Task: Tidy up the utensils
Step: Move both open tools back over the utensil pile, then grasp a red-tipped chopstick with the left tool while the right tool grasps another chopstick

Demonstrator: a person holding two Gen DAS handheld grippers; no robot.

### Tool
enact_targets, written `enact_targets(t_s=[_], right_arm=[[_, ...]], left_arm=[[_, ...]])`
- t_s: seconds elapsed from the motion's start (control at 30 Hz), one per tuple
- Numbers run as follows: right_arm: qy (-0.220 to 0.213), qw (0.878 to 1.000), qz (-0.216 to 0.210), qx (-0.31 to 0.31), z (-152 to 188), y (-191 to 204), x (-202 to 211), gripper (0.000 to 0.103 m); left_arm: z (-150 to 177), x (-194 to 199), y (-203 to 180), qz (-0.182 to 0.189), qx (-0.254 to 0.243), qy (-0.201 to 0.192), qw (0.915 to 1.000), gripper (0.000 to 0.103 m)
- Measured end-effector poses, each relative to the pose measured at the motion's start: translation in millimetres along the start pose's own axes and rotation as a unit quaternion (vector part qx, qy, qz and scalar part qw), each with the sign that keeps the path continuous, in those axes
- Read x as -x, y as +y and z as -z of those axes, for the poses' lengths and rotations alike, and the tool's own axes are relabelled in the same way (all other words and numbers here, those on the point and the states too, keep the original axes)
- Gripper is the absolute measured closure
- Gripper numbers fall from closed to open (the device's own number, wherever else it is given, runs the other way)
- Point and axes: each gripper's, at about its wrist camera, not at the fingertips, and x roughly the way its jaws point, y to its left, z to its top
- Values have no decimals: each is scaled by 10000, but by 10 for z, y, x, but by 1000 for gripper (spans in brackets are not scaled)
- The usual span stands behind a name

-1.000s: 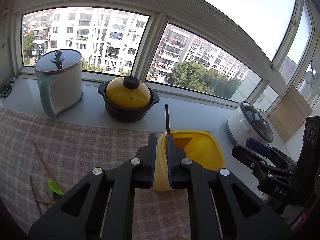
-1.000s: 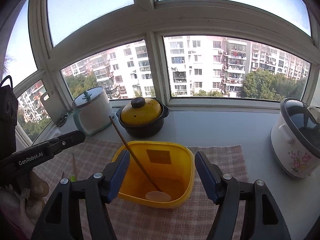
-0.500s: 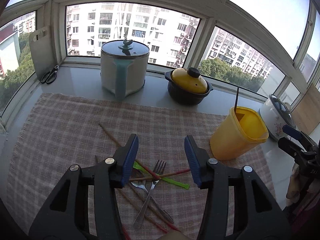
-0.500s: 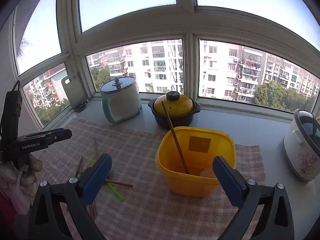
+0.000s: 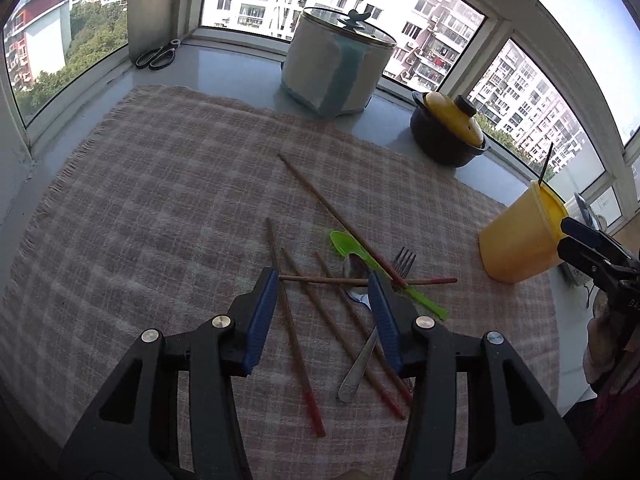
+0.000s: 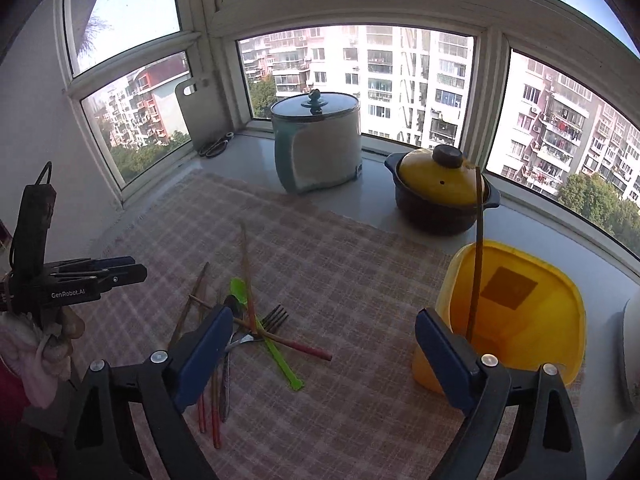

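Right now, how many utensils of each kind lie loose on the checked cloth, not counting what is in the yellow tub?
Chopsticks: 5
Metal spoon: 1
Green plastic spoon: 1
Fork: 1
Total: 8

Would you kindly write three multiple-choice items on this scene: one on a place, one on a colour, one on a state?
1. Where does the fork lie?
A. in the yellow container
B. on the checked cloth
C. on the windowsill

2. What colour is the plastic spoon?
A. green
B. blue
C. white

3. How is the left gripper?
A. shut on a chopstick
B. shut on nothing
C. open

Answers: 1 B, it rests among the chopsticks on the cloth. 2 A, bright green. 3 C, its blue fingers stand apart above the pile.
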Motion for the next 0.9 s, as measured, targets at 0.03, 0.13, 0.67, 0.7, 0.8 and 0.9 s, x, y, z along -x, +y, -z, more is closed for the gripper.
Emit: enact_targets(t_s=[0.03,0.13,0.67,0.7,0.8,0.9], right_arm=[[63,10000,-48,34,-25,31,-67,14],[307,9992,-225,123,-87,117,-285,22],[1638,9791,-1205,10,-350,401,-1485,54],[1709,9778,-1213,1,-362,417,-1544,56],[1902,9733,-1288,4,-372,469,-1718,61],[2061,9700,-1289,98,-393,540,-1879,64]], left_arm=[[41,-49,37,12,54,106,9999,63],[159,-202,138,29,208,382,9991,74],[390,-711,198,-150,396,1085,9932,85],[386,-722,196,-148,402,1095,9931,86],[381,-778,193,-203,382,1147,9925,86],[377,-816,183,-294,357,1156,9922,90]])
